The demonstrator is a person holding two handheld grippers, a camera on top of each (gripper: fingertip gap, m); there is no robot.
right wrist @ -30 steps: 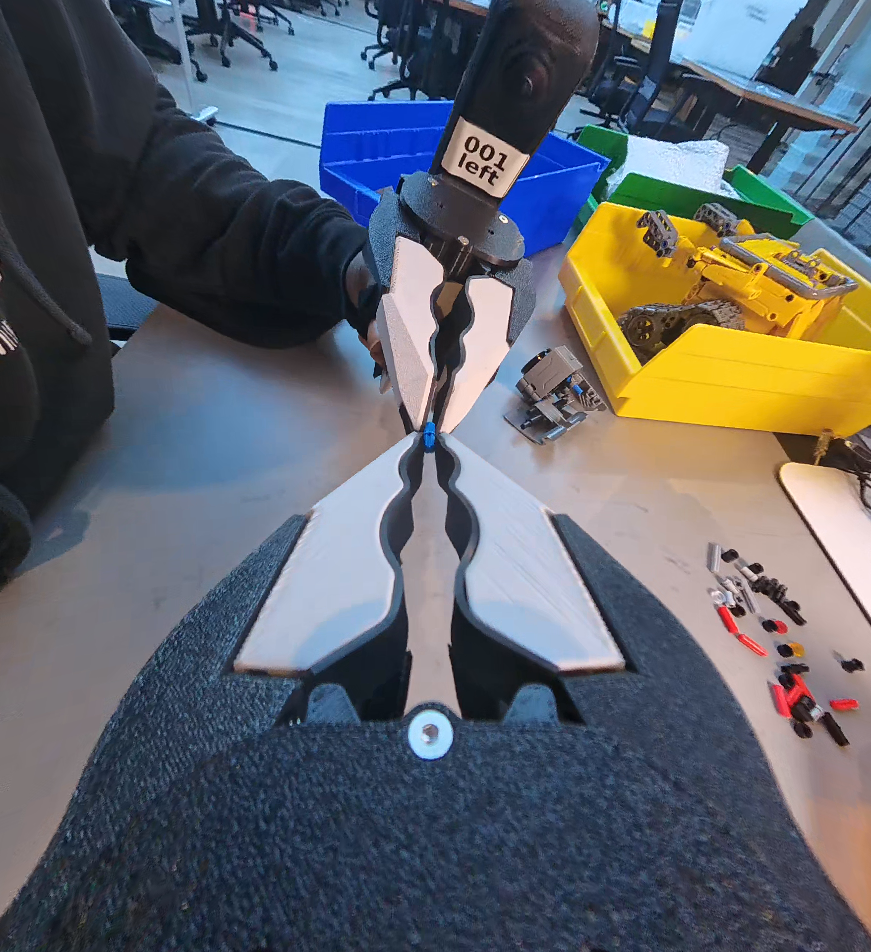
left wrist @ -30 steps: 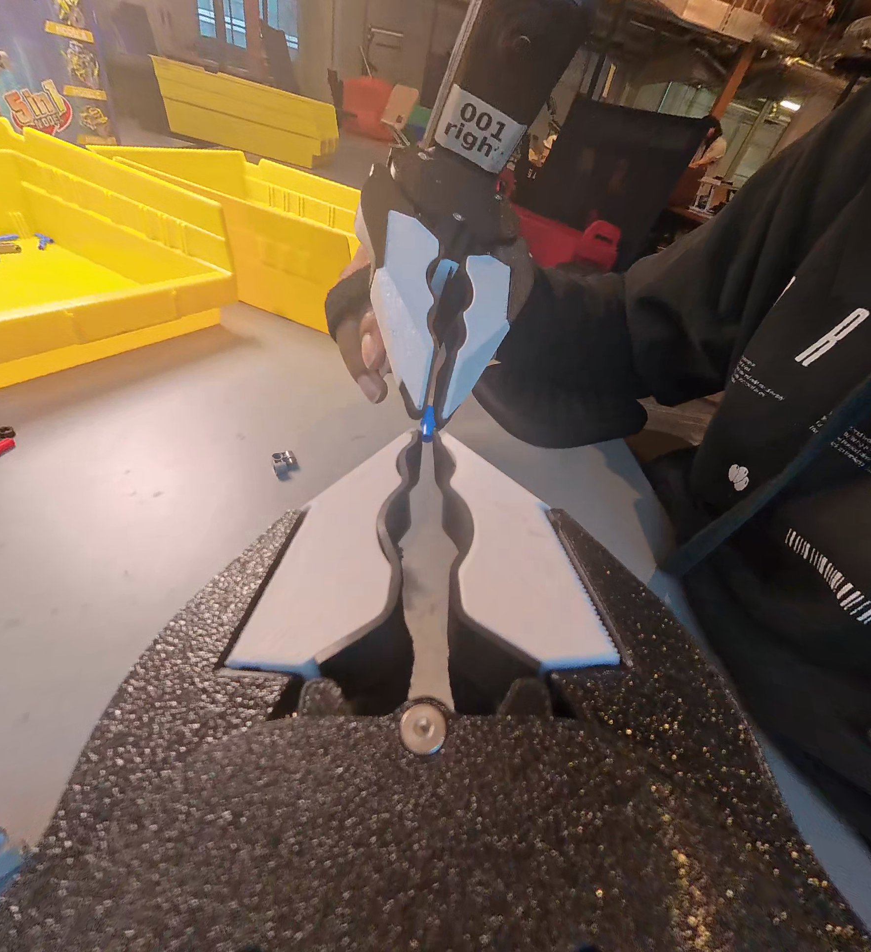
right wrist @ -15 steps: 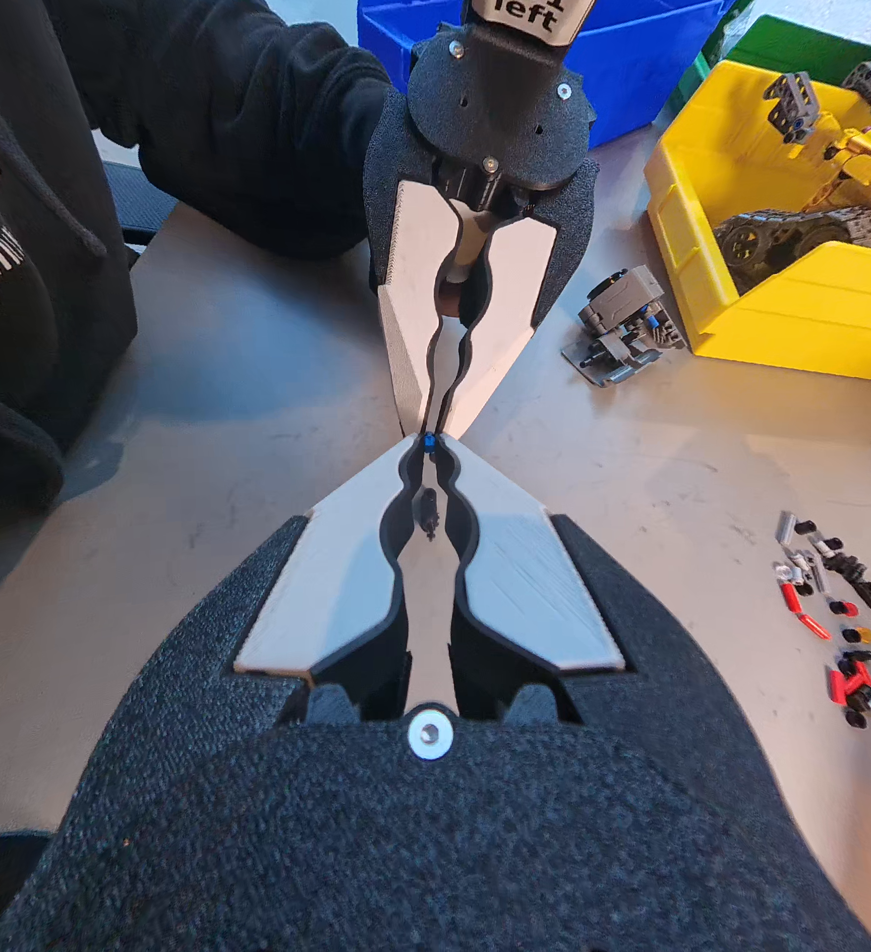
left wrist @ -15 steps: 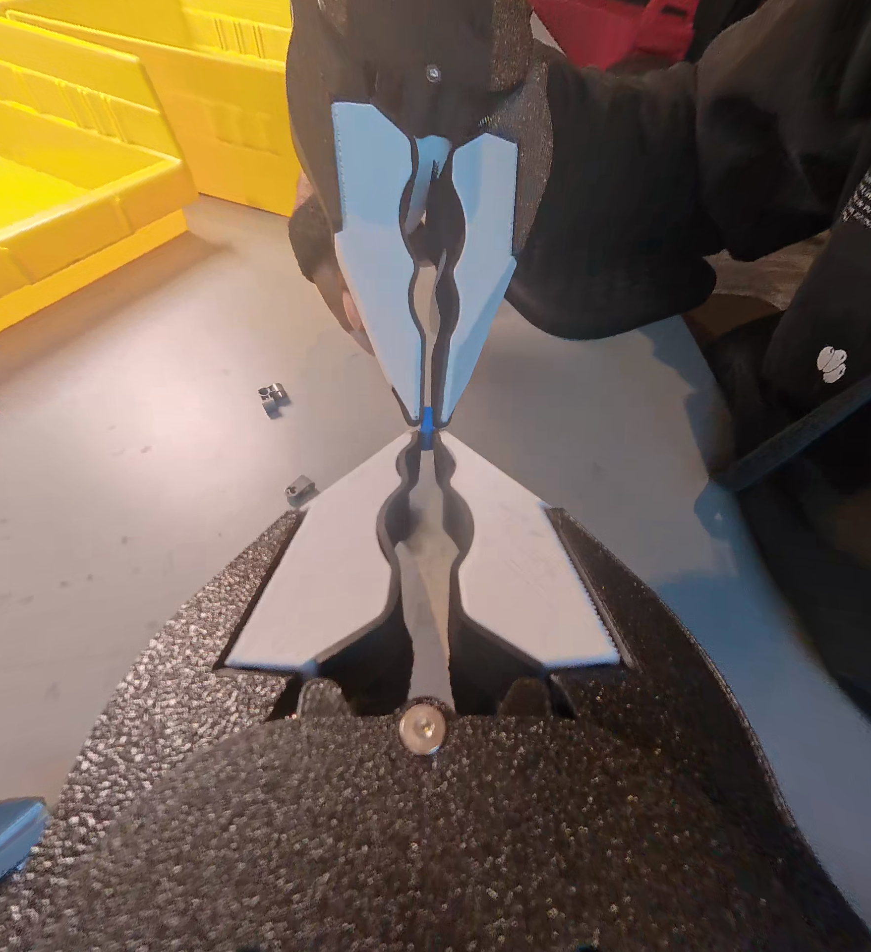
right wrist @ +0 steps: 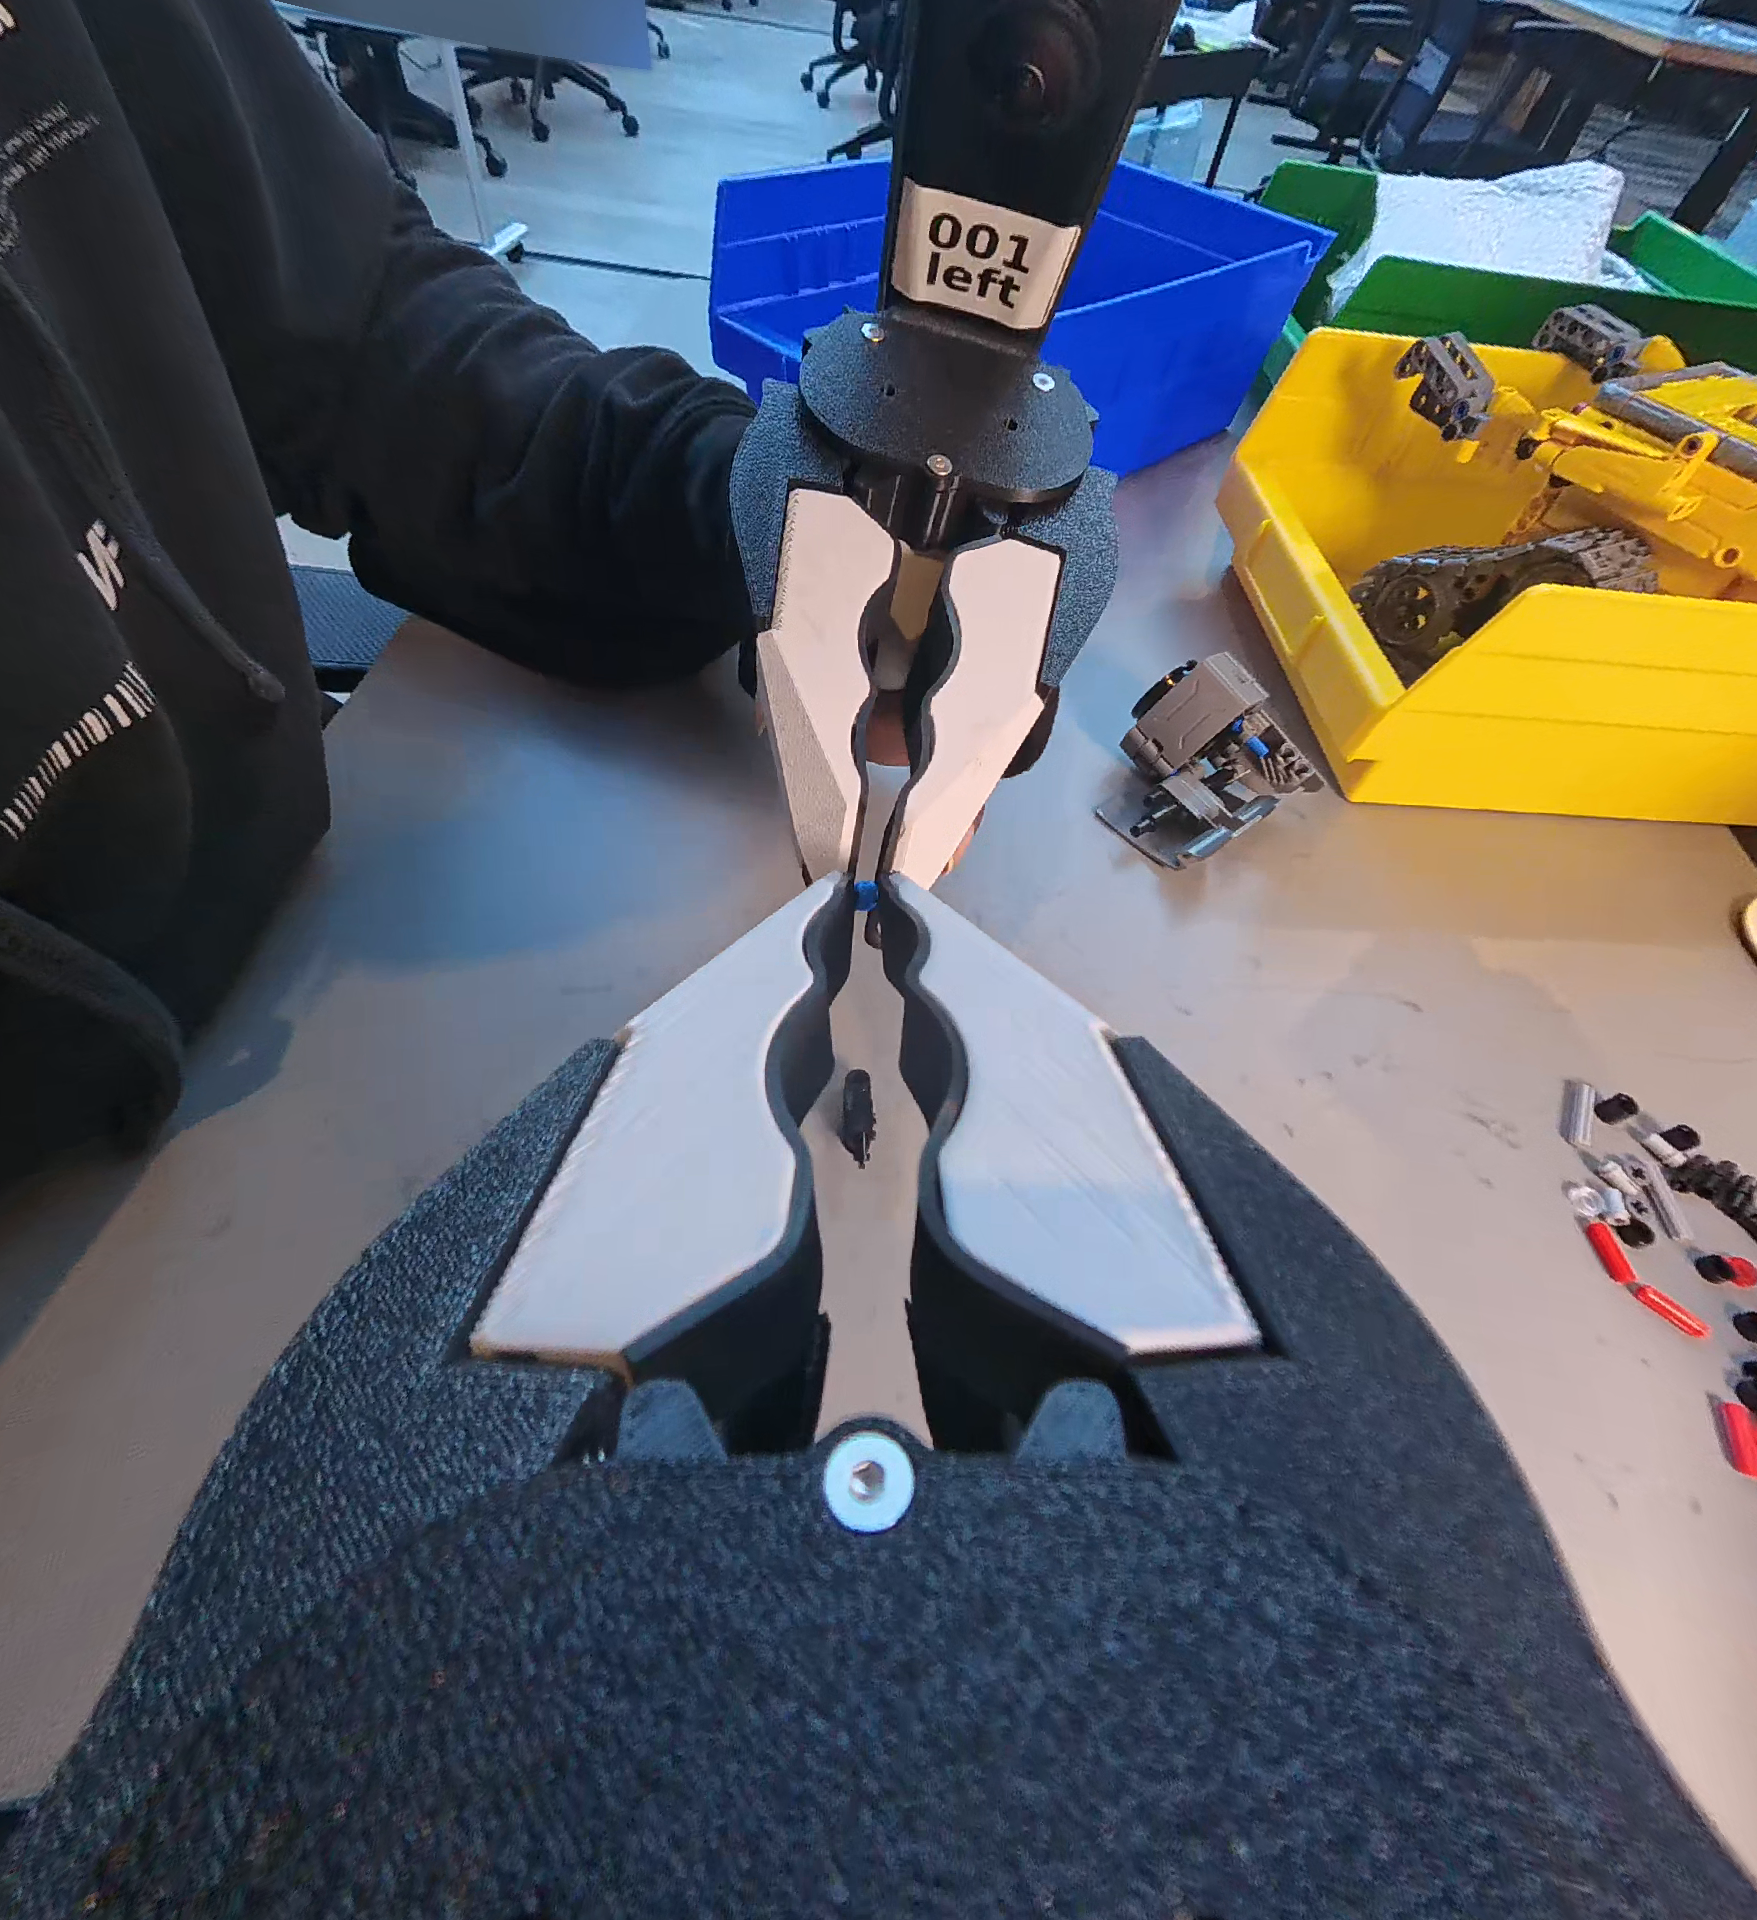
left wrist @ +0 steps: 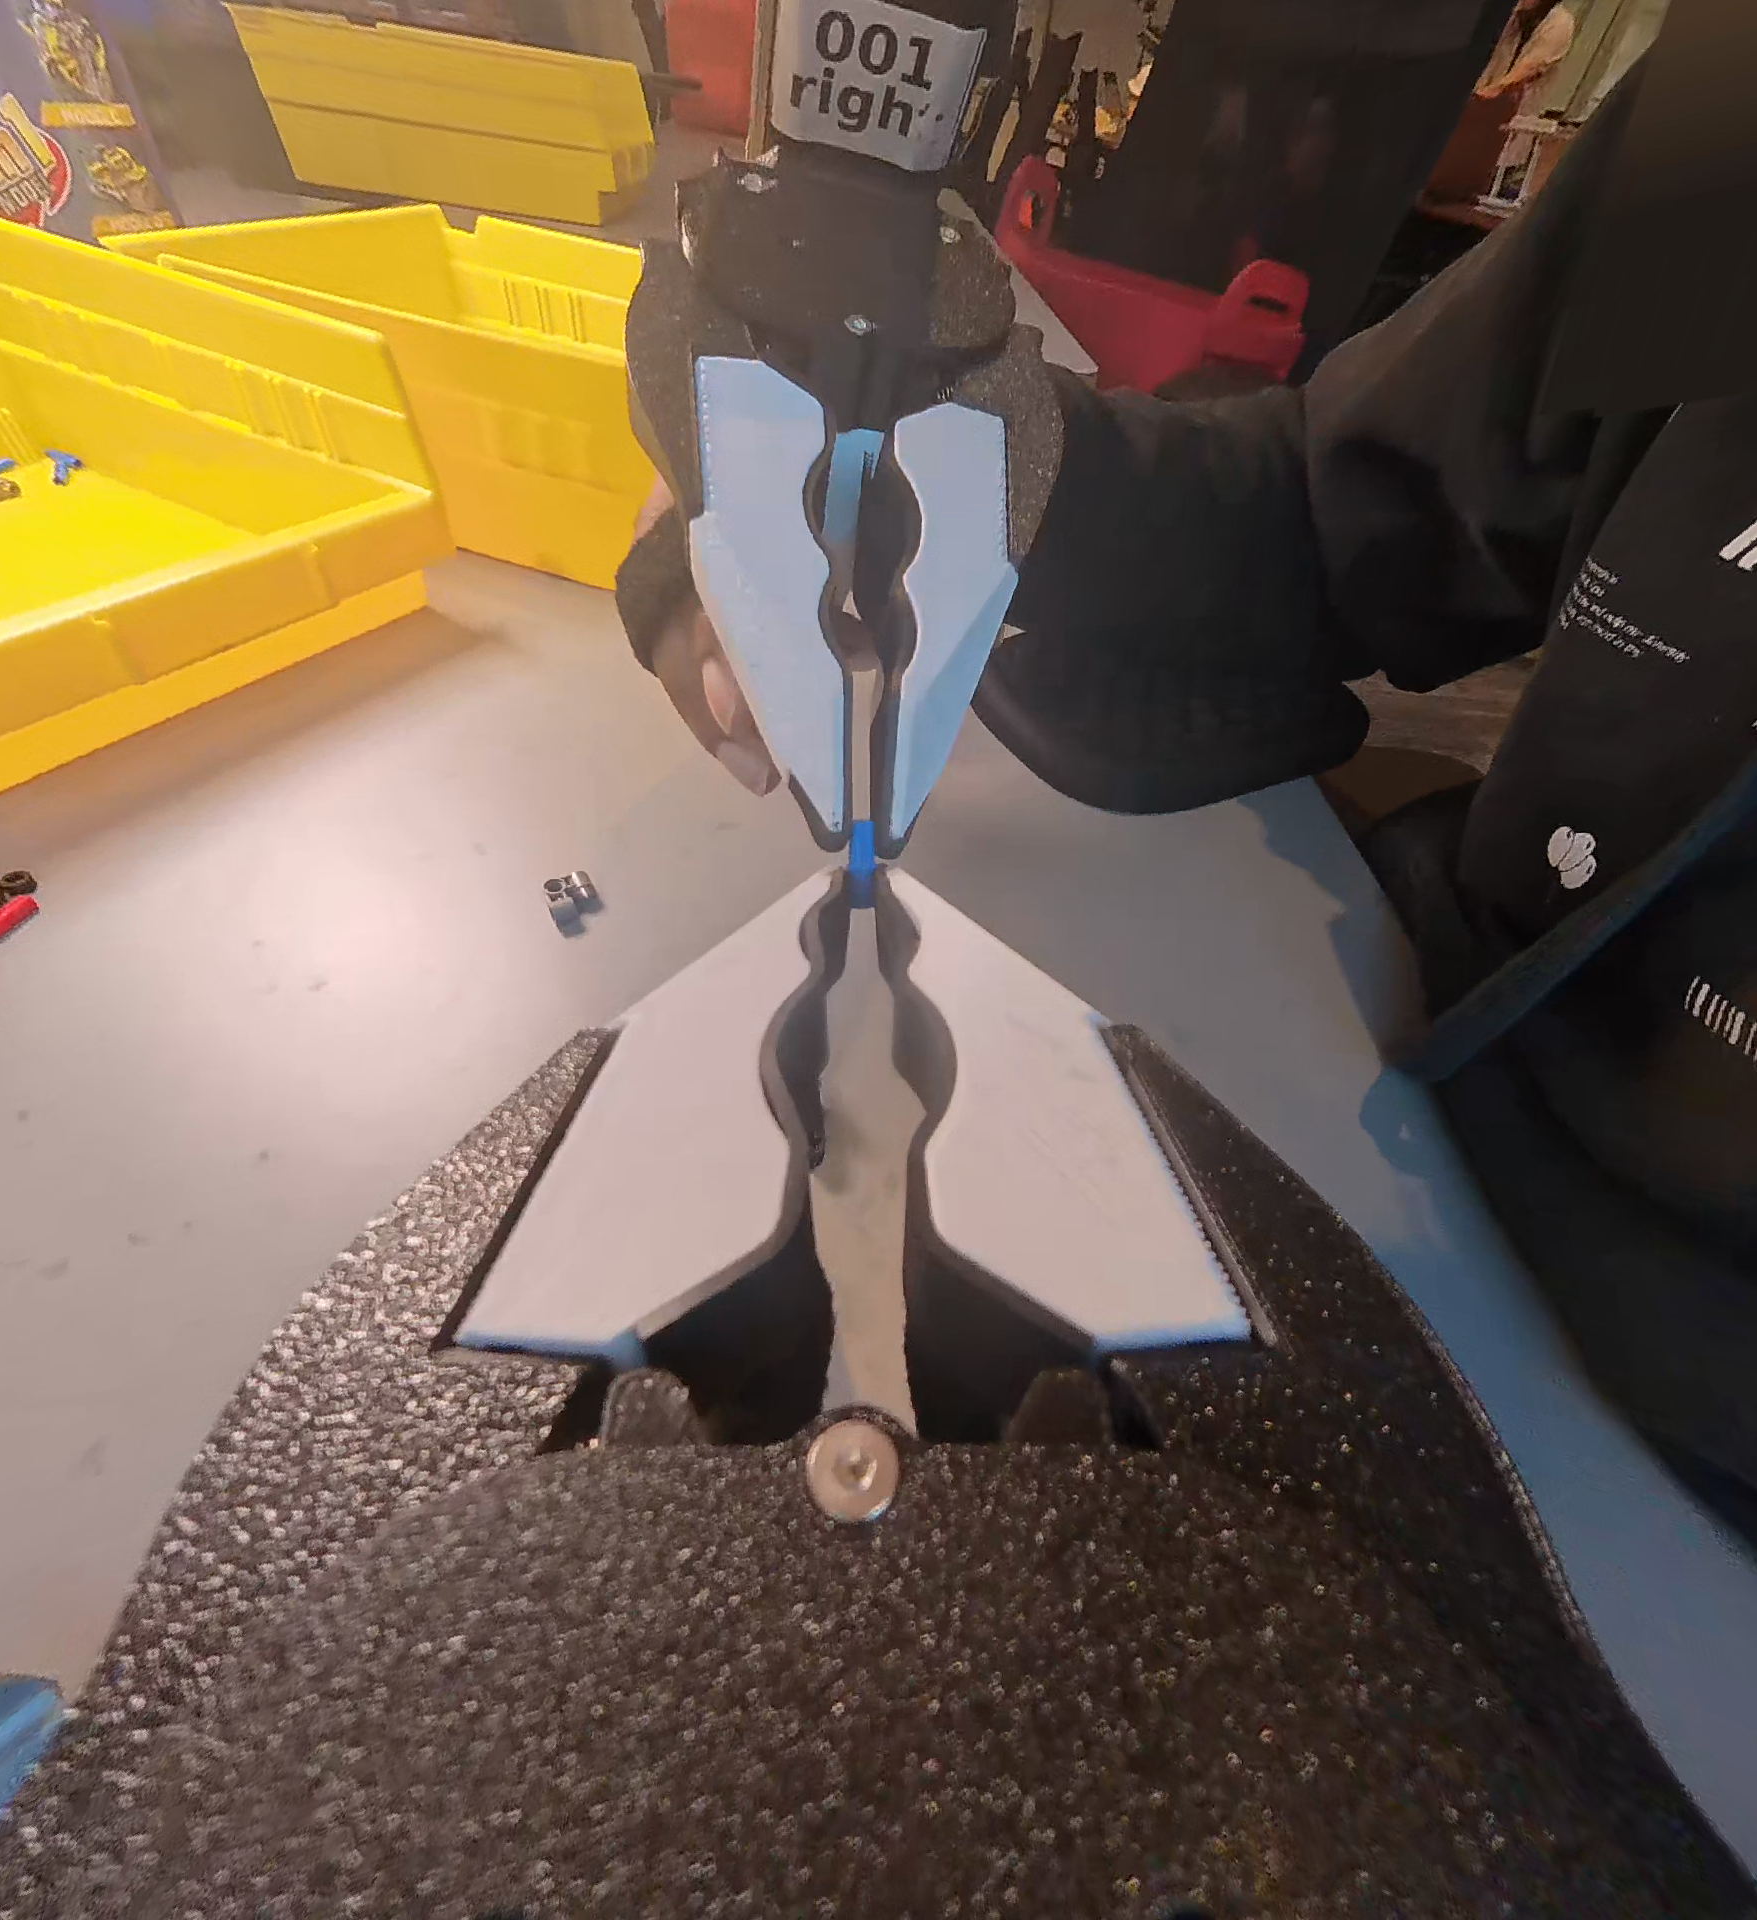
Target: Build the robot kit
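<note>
Since half a second ago both tools have tilted up, and the left claw point(left wrist: 861, 902) and right claw point(right wrist: 861, 896) meet tip to tip, each clamped on one small blue plastic pin point(left wrist: 861, 858) above the grey surface point(left wrist: 230, 997) (handover unfinished, I judge).

— That left gripper point(left wrist: 861, 902): grainy, speckled black plastic shell, with smooth matt pale fingers point(left wrist: 676, 1174) showing fine print lines.

— Same on the right gripper point(right wrist: 861, 902). The screw point(right wrist: 867, 1480) at its base is bright polished metal.

— The blue peg point(left wrist: 861, 844) between them looks like hard, slightly glossy plastic.

— And the yellow bins point(left wrist: 178, 582): moulded plastic, ribbed walls, a soft shine.

— The worktop point(left wrist: 230, 1039) is a smooth matt grey, scuffed in places.

— The sleeve point(right wrist: 500, 478) is soft black cloth.
</note>
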